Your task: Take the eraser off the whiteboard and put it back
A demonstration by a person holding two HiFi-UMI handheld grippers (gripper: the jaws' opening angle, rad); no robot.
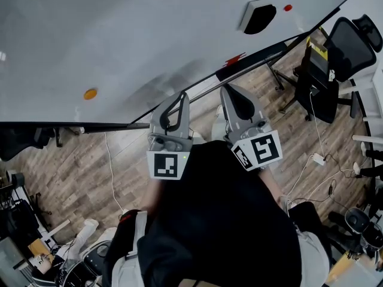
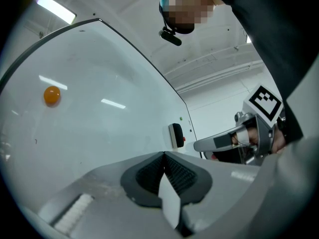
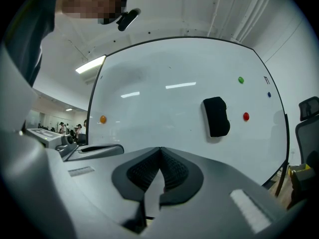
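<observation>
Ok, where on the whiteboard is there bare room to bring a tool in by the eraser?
Widest bare patch: the whiteboard between the orange magnet and the eraser. Also bare below the eraser, down to the board's lower edge. Crowded on its right: red magnet close beside it, green magnet and blue magnet higher up.

Head view: above the person, steeply down; left gripper (image 1: 178,97) and right gripper (image 1: 230,91) mid-frame, whiteboard (image 1: 119,34) beyond their tips. Left gripper view: close behind own jaws, facing the whiteboard obliquely; right gripper to its right. Right gripper view: likewise, whiteboard ahead, left gripper at its left. Shared by all three: whiteboard, eraser (image 1: 258,17), orange magnet (image 1: 90,94).
</observation>
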